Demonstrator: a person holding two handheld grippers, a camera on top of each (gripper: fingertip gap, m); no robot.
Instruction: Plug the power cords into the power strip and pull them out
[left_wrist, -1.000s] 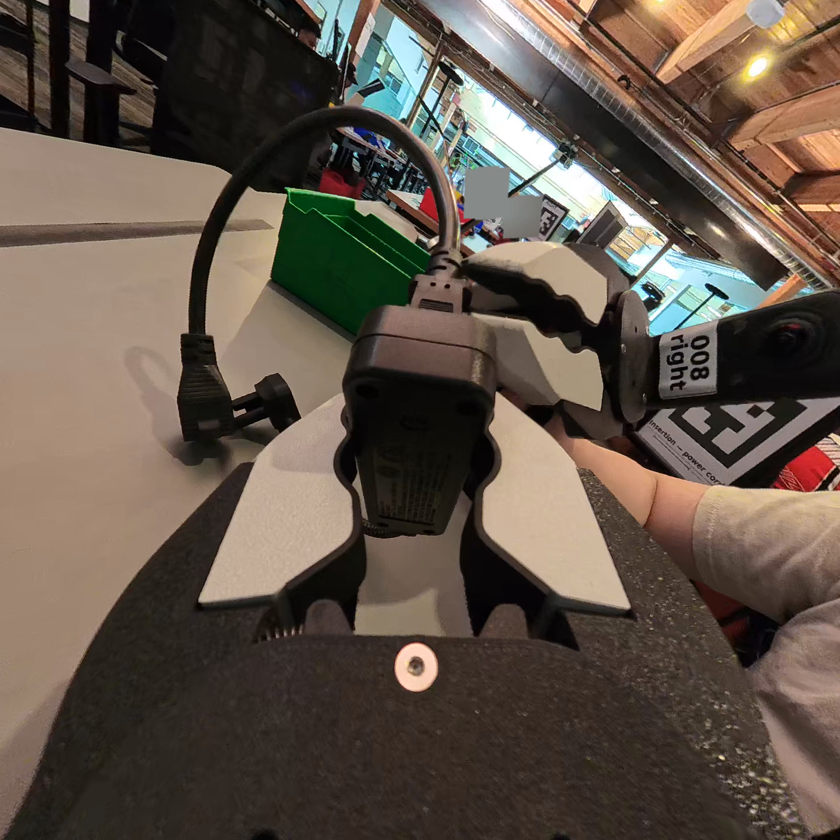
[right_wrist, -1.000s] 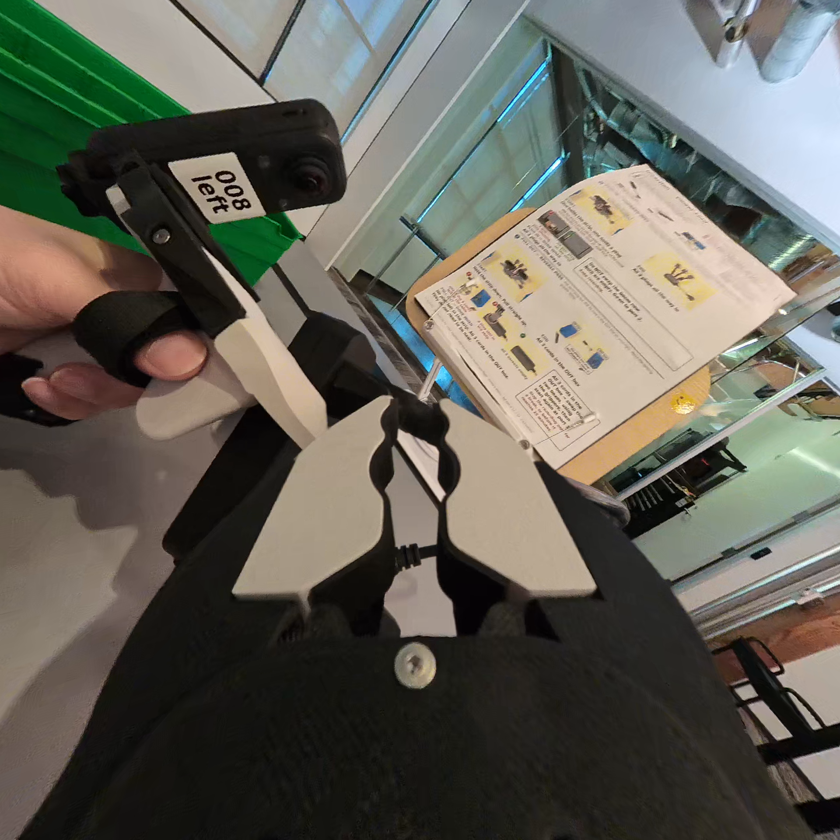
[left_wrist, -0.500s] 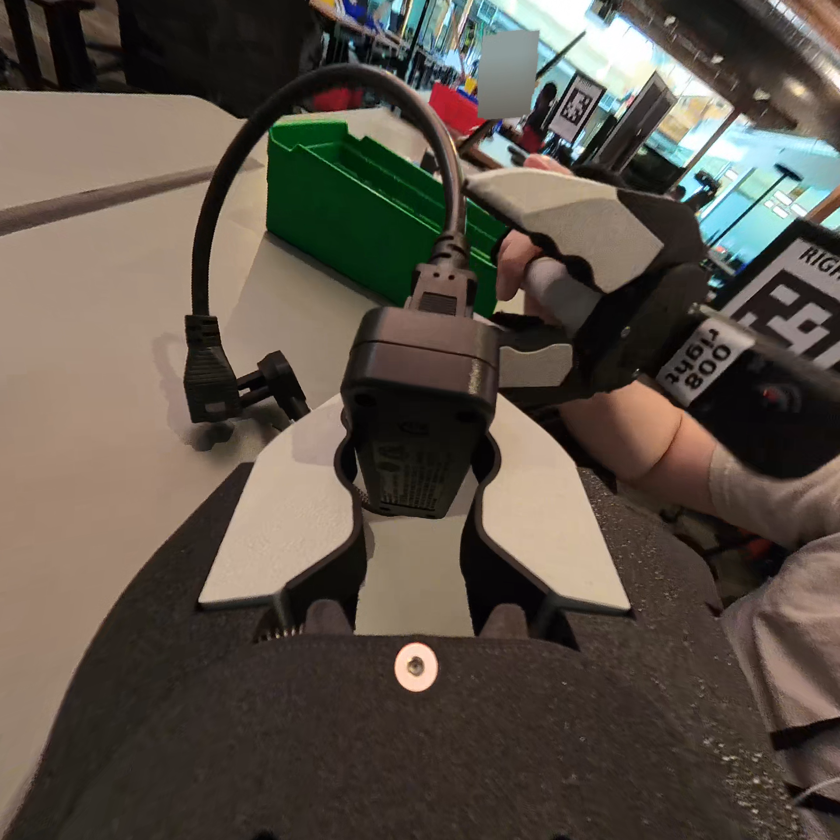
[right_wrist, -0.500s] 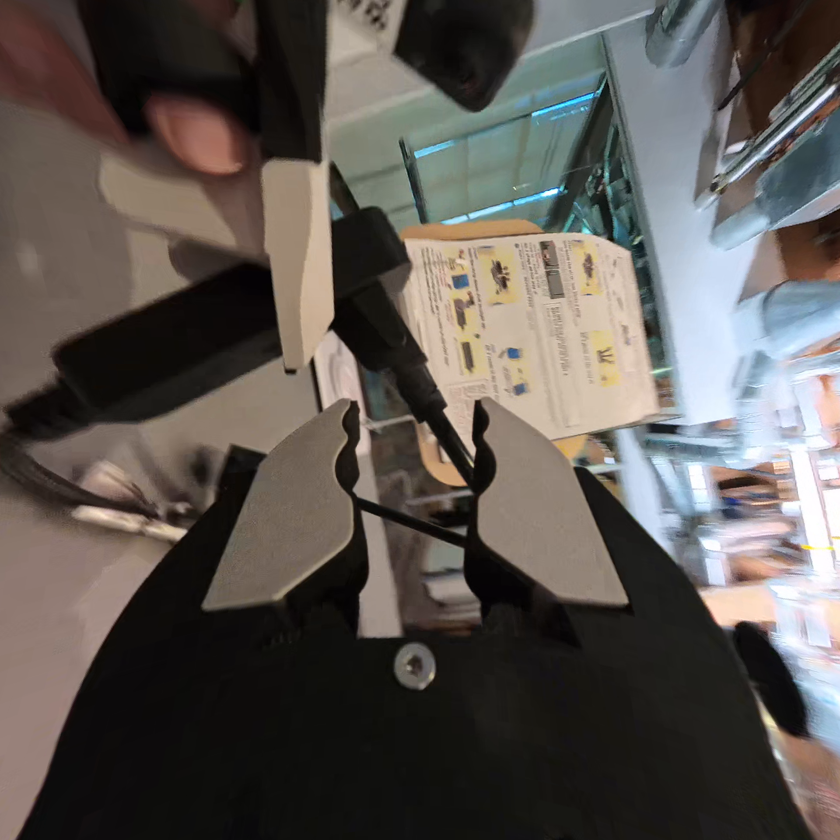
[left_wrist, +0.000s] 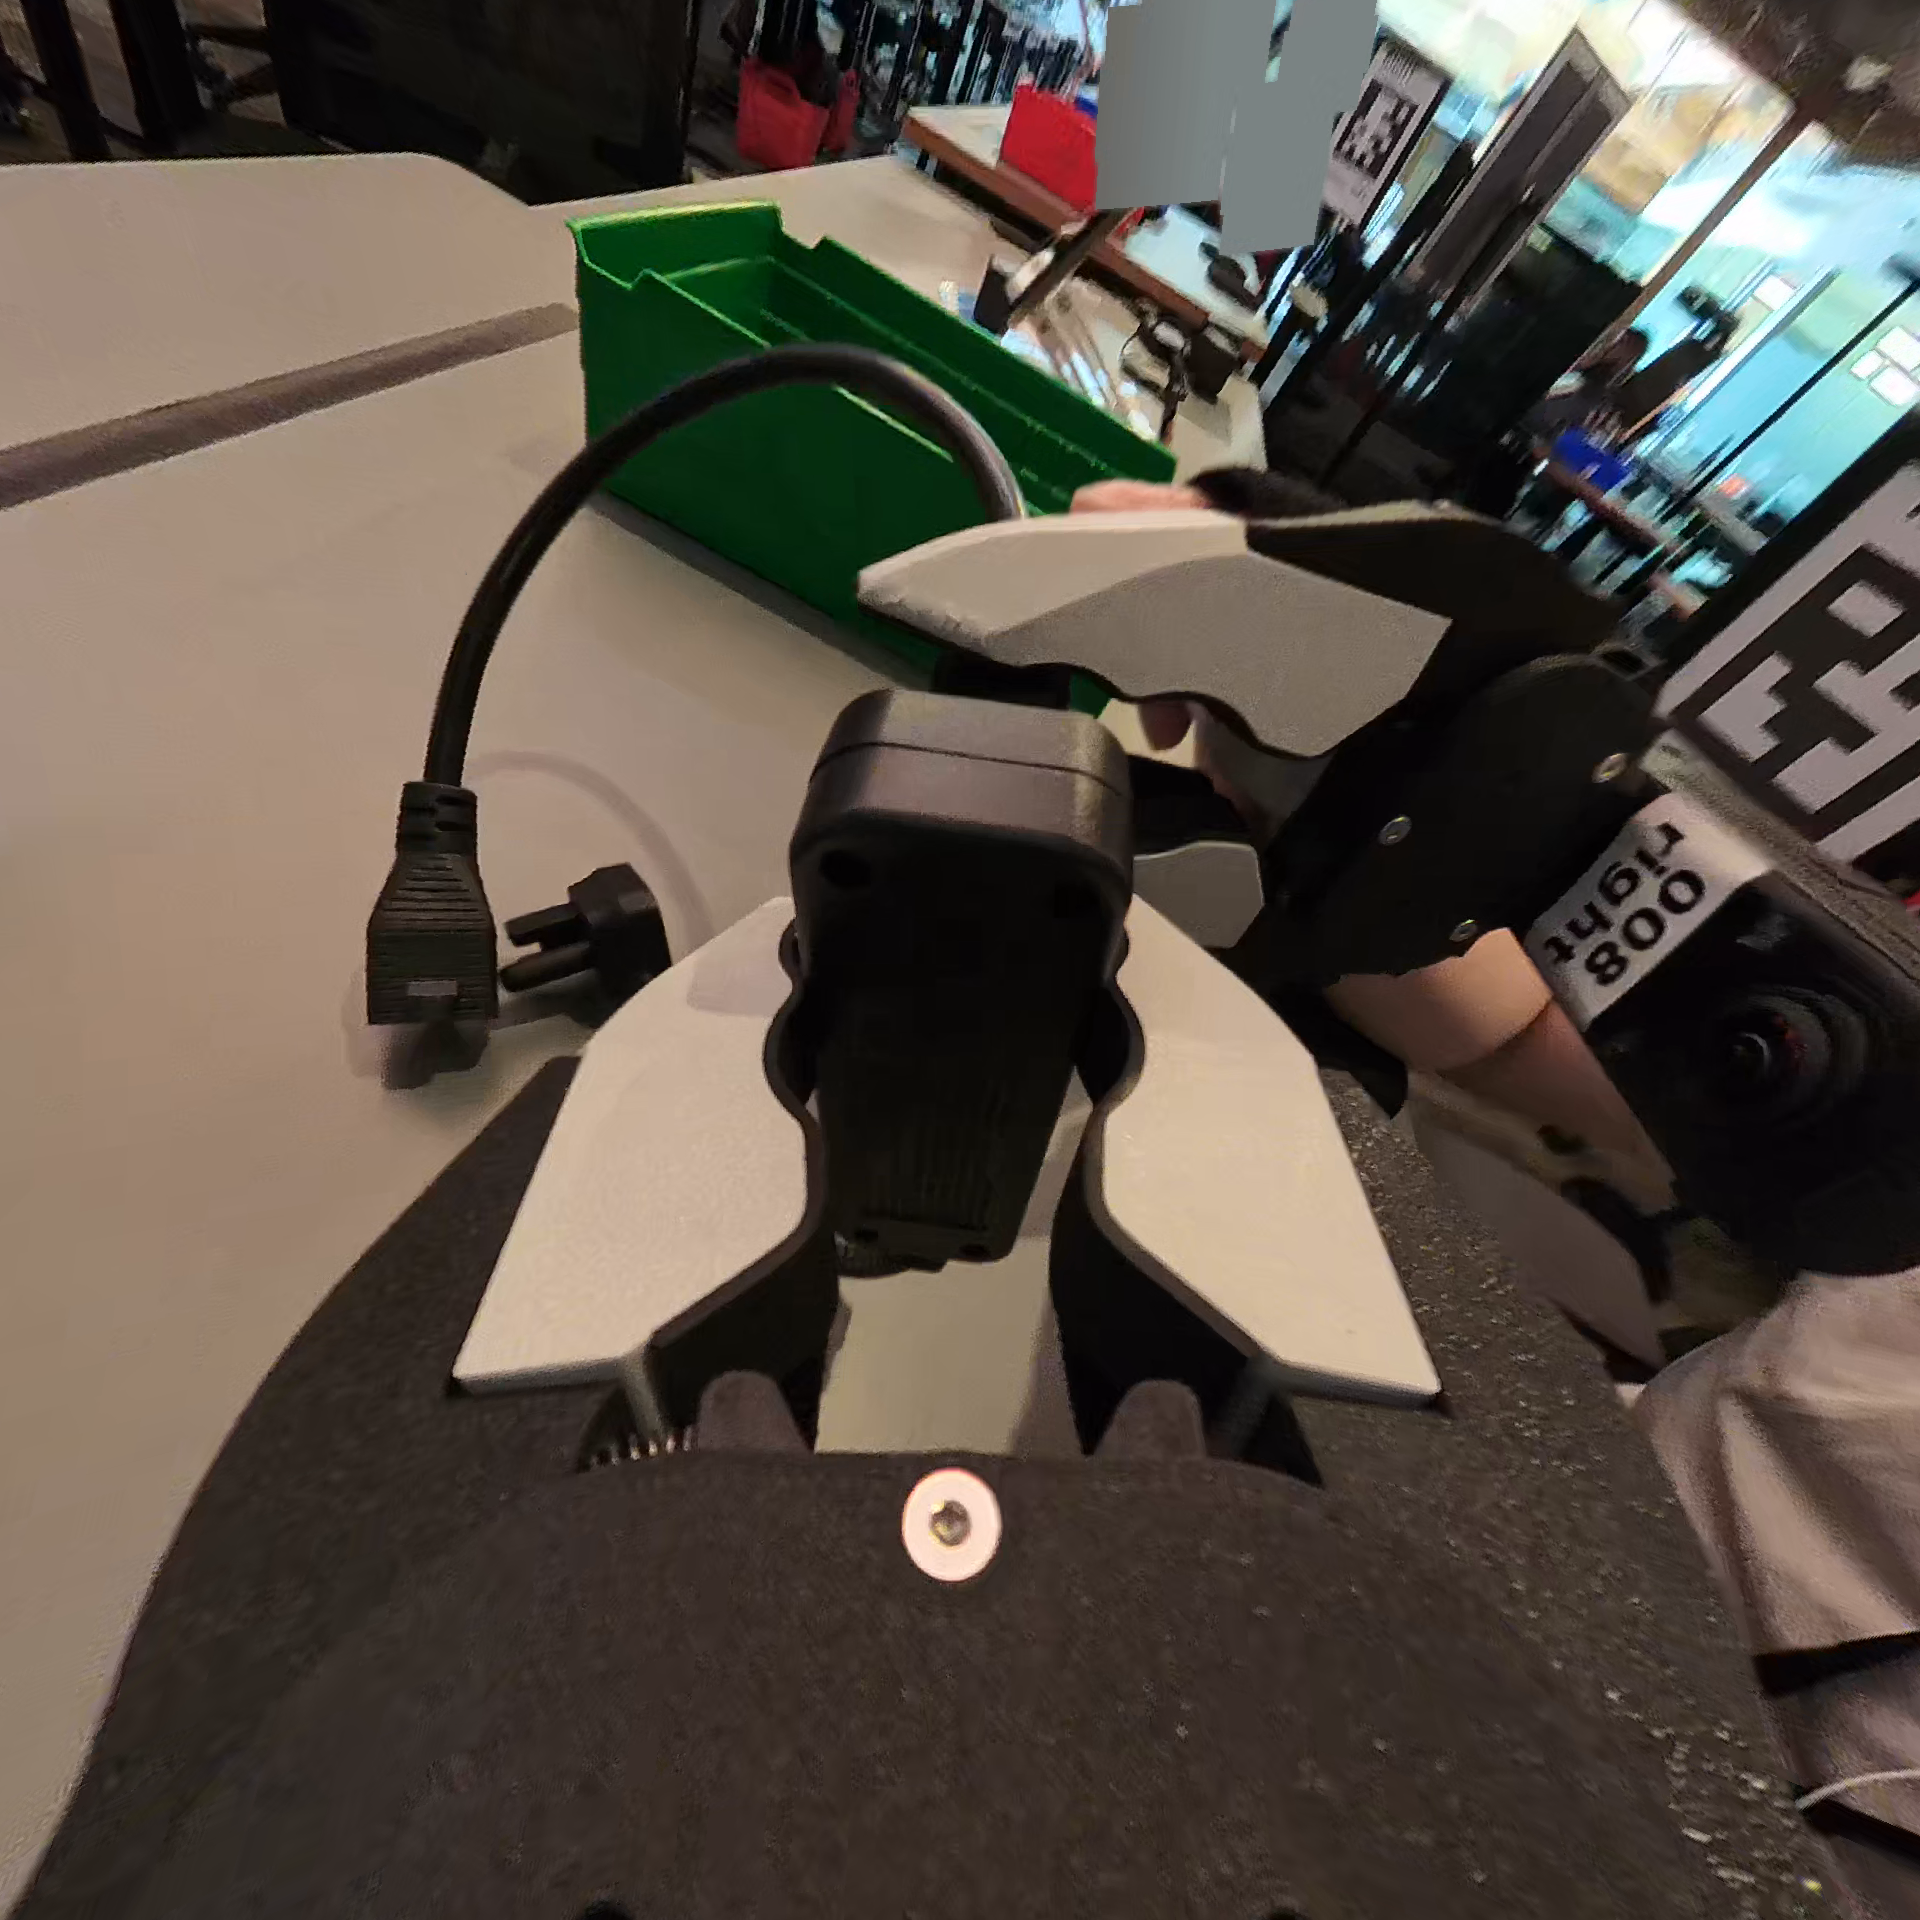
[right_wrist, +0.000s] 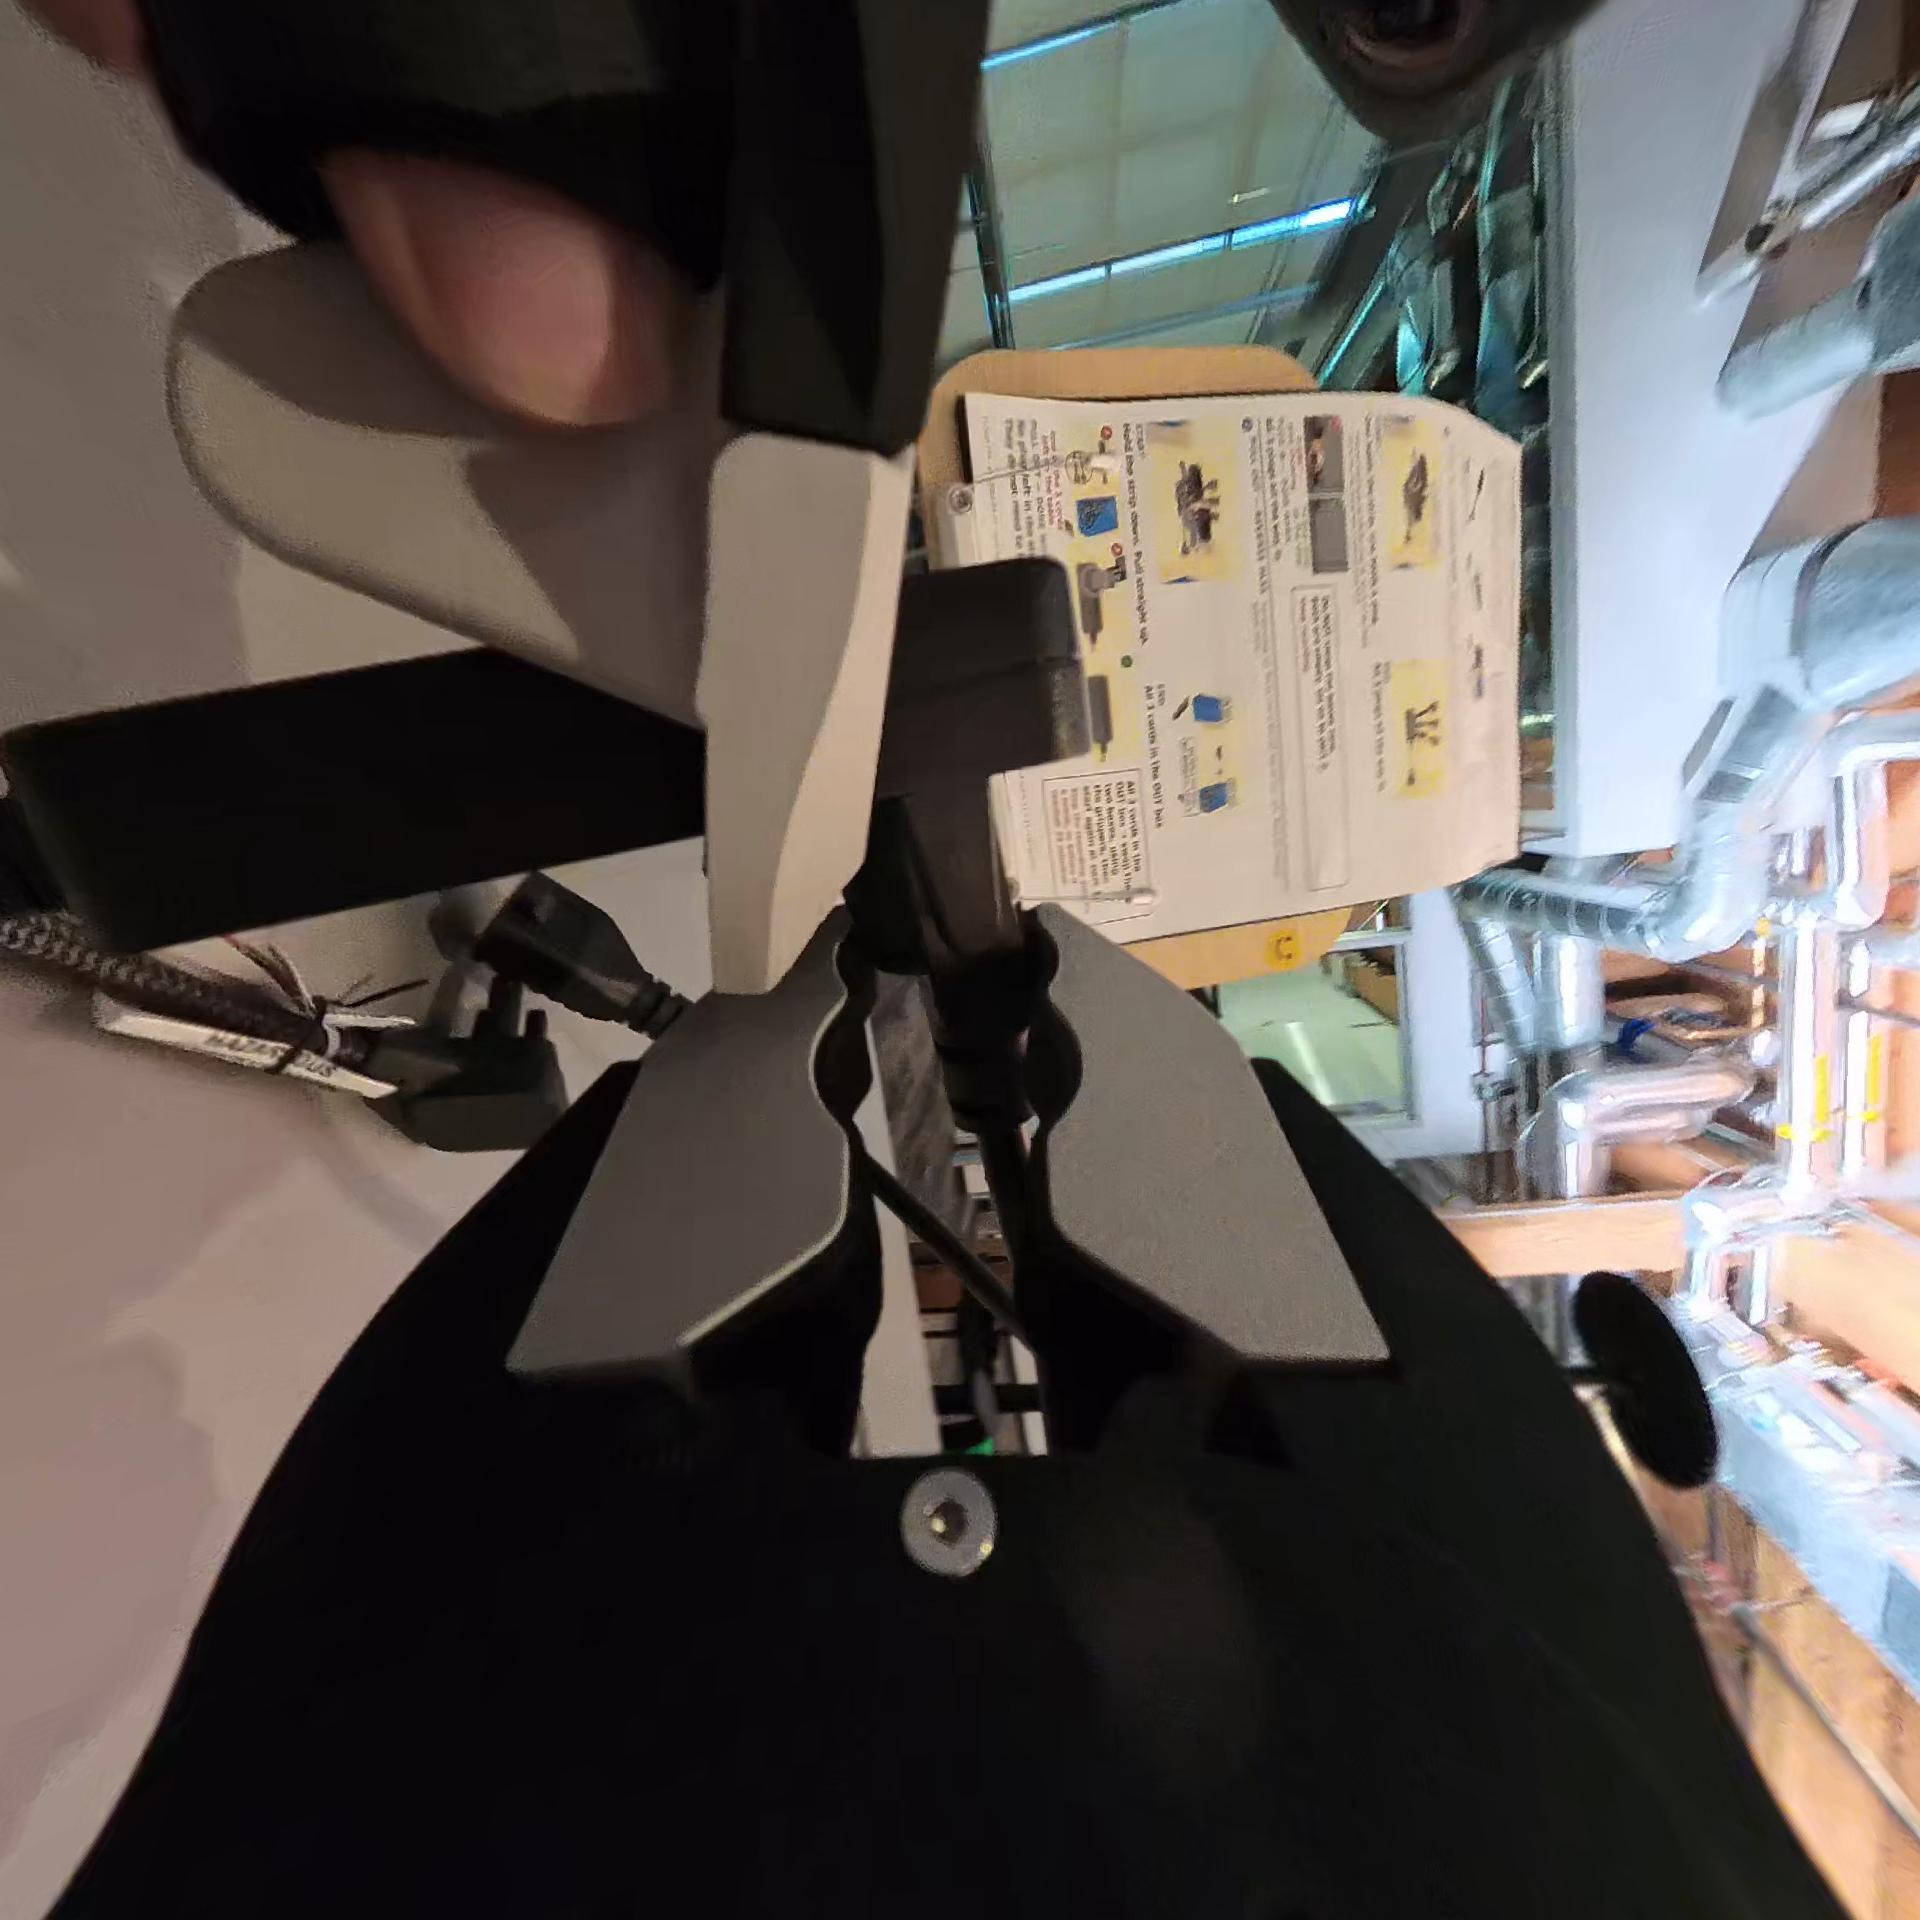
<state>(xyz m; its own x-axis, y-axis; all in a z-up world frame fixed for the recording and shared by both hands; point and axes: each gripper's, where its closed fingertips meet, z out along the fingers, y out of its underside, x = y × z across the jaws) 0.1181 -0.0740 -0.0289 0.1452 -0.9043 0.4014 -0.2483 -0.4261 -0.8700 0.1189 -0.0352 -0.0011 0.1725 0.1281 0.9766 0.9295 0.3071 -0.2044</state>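
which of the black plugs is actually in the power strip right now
The plug between the right tongs, seated in the power strip. The other plug hangs free over the table.

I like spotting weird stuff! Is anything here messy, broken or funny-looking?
Nothing looks broken or spilled. One funny thing: the power strip isn't lying on the table. The left claw holds it up in the air, while the right claw sits around a plug in its end. A loose cord end dangles.
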